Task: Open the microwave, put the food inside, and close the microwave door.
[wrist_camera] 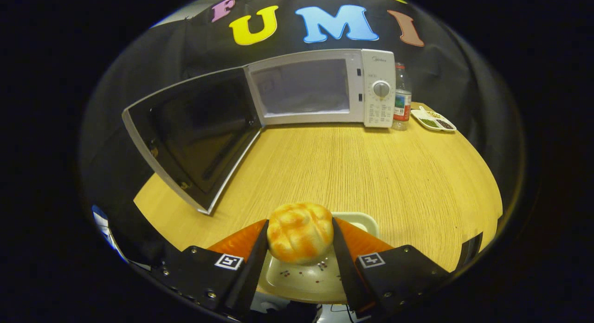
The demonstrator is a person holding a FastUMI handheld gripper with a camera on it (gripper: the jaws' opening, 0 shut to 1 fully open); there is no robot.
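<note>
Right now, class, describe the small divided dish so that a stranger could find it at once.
Start at the white microwave on the wooden table. Past the bottle beside its dial panel lies the divided dish, alone in holding small separate heaps.

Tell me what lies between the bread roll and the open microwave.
In the gripper view, bare wooden table lies between the bread roll, held by the gripper above a plate, and the microwave; nothing stands there.
</note>
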